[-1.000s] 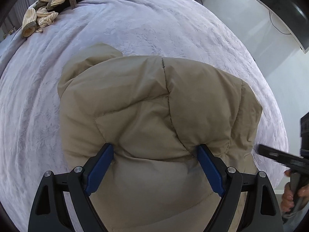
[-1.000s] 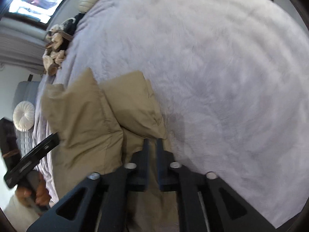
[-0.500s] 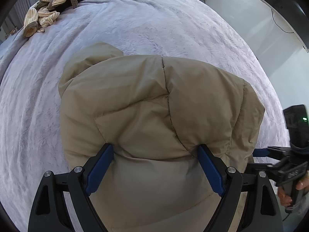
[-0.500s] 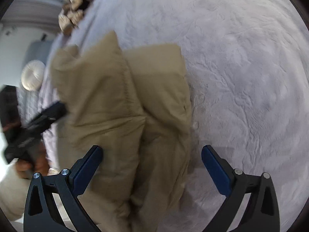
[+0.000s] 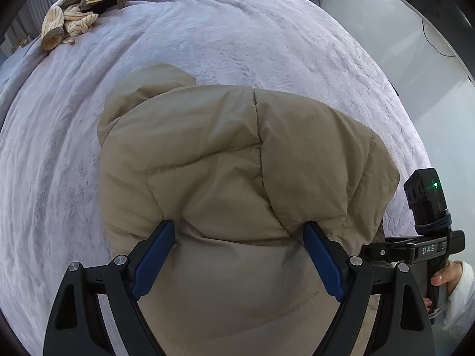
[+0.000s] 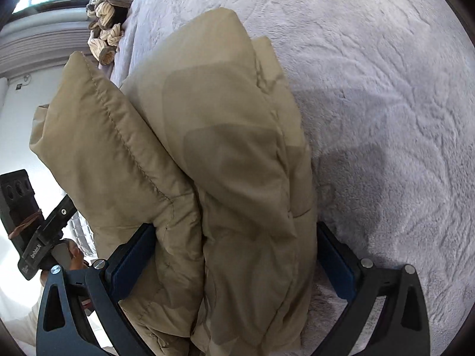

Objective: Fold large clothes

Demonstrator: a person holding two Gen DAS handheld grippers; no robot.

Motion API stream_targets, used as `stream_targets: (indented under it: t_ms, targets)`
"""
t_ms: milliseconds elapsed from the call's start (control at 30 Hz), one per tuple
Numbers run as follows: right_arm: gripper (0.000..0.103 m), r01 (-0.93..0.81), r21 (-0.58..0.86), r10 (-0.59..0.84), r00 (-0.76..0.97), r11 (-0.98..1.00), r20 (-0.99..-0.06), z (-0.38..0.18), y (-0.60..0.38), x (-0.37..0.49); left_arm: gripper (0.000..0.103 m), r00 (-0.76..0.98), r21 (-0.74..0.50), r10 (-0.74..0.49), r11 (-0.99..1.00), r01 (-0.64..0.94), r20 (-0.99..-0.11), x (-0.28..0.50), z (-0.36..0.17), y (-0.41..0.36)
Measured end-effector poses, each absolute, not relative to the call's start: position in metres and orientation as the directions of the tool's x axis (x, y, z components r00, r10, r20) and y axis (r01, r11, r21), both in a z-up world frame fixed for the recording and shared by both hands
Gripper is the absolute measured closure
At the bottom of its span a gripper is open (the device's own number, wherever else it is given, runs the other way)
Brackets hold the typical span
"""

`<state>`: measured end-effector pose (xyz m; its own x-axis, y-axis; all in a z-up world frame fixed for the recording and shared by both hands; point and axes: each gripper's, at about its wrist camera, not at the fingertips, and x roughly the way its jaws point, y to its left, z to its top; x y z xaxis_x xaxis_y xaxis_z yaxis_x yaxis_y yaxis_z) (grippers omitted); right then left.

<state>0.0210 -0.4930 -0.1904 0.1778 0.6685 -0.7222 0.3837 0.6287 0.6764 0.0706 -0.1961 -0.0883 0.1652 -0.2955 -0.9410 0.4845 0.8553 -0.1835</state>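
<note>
A puffy tan jacket (image 5: 237, 154) lies folded into a thick bundle on a lavender bed cover (image 5: 207, 29). My left gripper (image 5: 240, 234) points steeply down, and its blue pads press into the bundle from both sides, creasing the fabric. In the right wrist view the jacket (image 6: 213, 136) shows as stacked layers. My right gripper (image 6: 234, 231) stands wide open astride the bundle's near end: its left pad touches the fabric and its right pad sits just off the edge. A hand holds this right gripper (image 5: 415, 249) at the bundle's right side.
A heap of striped cream clothes (image 5: 74, 14) lies at the bed's far corner, with a pale pillow behind it. A dark screen (image 5: 433, 3) hangs on the wall to the right. The left gripper's handle (image 6: 44, 231) shows at the left in the right wrist view.
My right gripper went from shut to wide open and came down over the jacket's edge, closer to the left gripper. The left gripper and its hold stayed the same.
</note>
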Motion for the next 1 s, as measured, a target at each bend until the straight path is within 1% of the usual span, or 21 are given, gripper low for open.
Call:
stream_targets:
  t_ms: [100, 133, 167, 233, 333, 367, 567, 633, 700, 767, 900, 1000]
  targets:
    - [0.001, 0.385, 0.672, 0.664, 0.177, 0.632, -0.726, -0.188, -0.493, 0.018, 0.007, 0.174, -0.193, -0.307, 0.858, 0.476, -0.936, 0.069, -0.083, -0.192]
    - [0.001, 0.385, 0.671, 0.662, 0.178, 0.633, -0.727, -0.189, -0.492, 0.019, 0.002, 0.185, -0.198, -0.317, 0.858, 0.475, -0.93, 0.068, -0.079, -0.189]
    - [0.001, 0.386, 0.671, 0.661, 0.18, 0.633, -0.728, -0.186, -0.486, 0.028, 0.001, 0.197, -0.206, -0.33, 0.857, 0.472, -0.923, 0.067, -0.075, -0.184]
    - [0.001, 0.386, 0.671, 0.659, 0.185, 0.633, -0.729, -0.185, -0.484, 0.026, 0.001, 0.205, -0.24, -0.363, 0.858, 0.455, -0.909, 0.068, -0.068, -0.17]
    - [0.001, 0.384, 0.672, 0.656, 0.195, 0.633, -0.729, -0.182, -0.486, 0.022, 0.001, 0.168, -0.313, -0.409, 0.856, 0.411, -0.897, 0.073, -0.067, -0.142]
    - [0.0, 0.383, 0.674, 0.656, 0.199, 0.632, -0.728, -0.182, -0.488, 0.015, 0.001, 0.147, -0.357, -0.439, 0.851, 0.386, -0.887, 0.076, -0.069, -0.126]
    - [0.0, 0.374, 0.681, 0.656, 0.213, 0.63, -0.724, -0.182, -0.493, 0.007, 0.001, 0.063, -0.511, -0.537, 0.828, 0.228, -0.841, 0.081, -0.104, -0.058]
    - [0.0, 0.37, 0.683, 0.657, 0.215, 0.63, -0.722, -0.182, -0.494, 0.006, 0.001, -0.005, -0.595, -0.601, 0.789, 0.152, -0.799, 0.08, -0.131, -0.042]
    - [0.0, 0.361, 0.689, 0.661, 0.219, 0.629, -0.718, -0.182, -0.495, 0.004, 0.001, -0.068, -0.689, -0.685, 0.719, 0.092, -0.725, 0.077, -0.154, -0.036]
    - [0.0, 0.351, 0.696, 0.666, 0.223, 0.626, -0.712, -0.182, -0.496, 0.002, 0.001, -0.087, -0.745, -0.74, 0.664, 0.057, -0.667, 0.073, -0.17, -0.035]
    - [0.0, 0.326, 0.713, 0.68, 0.228, 0.62, -0.696, -0.185, -0.5, 0.0, 0.001, -0.096, -0.813, -0.809, 0.583, 0.007, -0.581, 0.073, -0.193, -0.042]
    - [0.0, 0.301, 0.731, 0.701, 0.222, 0.612, -0.678, -0.187, -0.503, 0.002, 0.001, -0.106, -0.832, -0.826, 0.555, 0.019, -0.554, 0.076, -0.202, -0.052]
